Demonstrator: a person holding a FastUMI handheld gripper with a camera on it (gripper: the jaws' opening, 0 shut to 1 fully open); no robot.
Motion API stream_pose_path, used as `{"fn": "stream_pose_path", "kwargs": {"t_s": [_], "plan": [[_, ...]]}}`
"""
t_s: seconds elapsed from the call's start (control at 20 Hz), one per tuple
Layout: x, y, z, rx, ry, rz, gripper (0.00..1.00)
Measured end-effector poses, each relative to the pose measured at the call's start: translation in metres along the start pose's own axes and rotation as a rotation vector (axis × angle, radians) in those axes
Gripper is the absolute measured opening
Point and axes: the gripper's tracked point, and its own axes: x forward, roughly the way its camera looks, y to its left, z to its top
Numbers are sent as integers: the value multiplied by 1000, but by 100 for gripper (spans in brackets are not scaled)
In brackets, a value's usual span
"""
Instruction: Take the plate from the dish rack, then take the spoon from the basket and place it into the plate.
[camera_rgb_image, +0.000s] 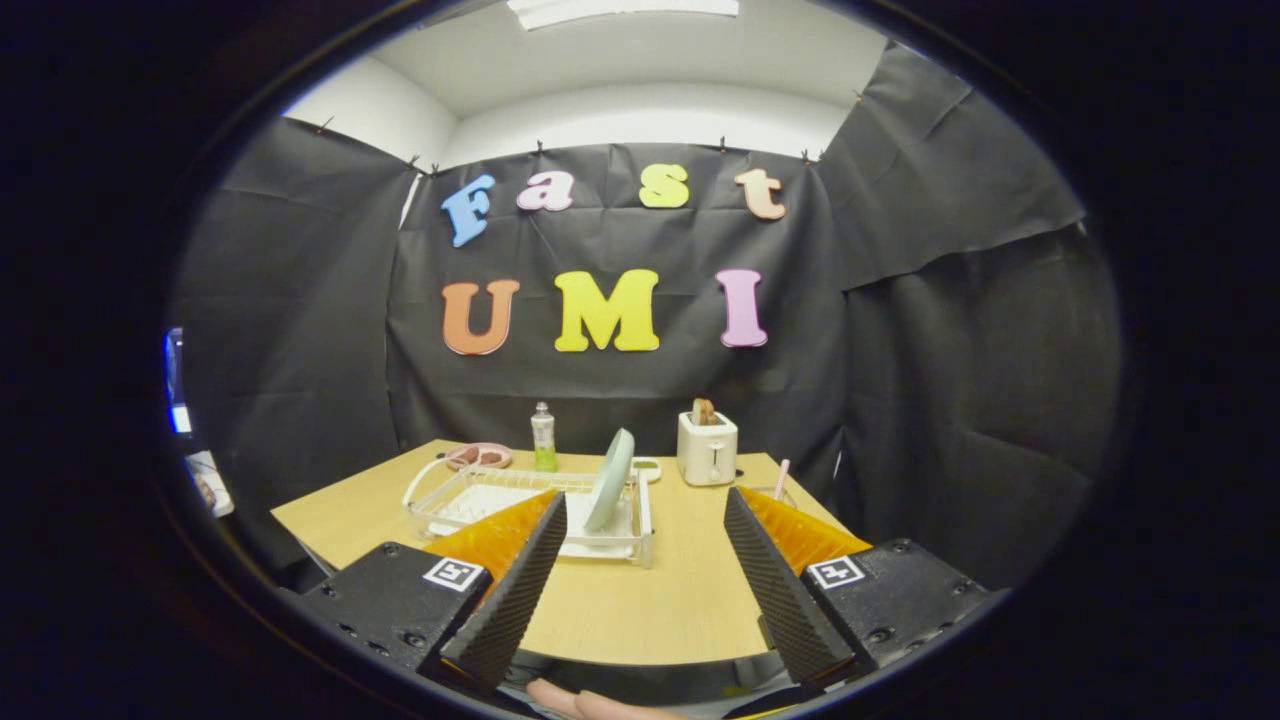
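A pale green plate (611, 479) stands on edge in the clear dish rack (470, 500) on the wooden table (660, 590). The rack lies just beyond my left finger, whose tip overlaps its near side. A pink spoon (781, 477) sticks up from a basket that is mostly hidden behind my right finger. My gripper (641, 492) is open, held above the table's near edge, with bare tabletop between the fingers.
A white toaster (707, 448) with bread in it stands at the back of the table. A small green bottle (543, 438) and a pink dish (478, 456) holding brown pieces sit behind the rack. A person's fingers (590, 702) show below the gripper.
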Motion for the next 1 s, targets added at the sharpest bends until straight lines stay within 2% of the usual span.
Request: {"fn": "stream_pose_path", "kwargs": {"t_s": [0.35, 0.65, 0.8, 0.9, 1.0], "plan": [[33, -1, 18, 3, 16, -11, 100], [97, 16, 54, -64, 90, -39, 100], [144, 42, 60, -112, 184, -10, 100], [180, 60, 60, -113, 283, 14, 100], [216, 67, 61, -82, 376, 3, 100]]}}
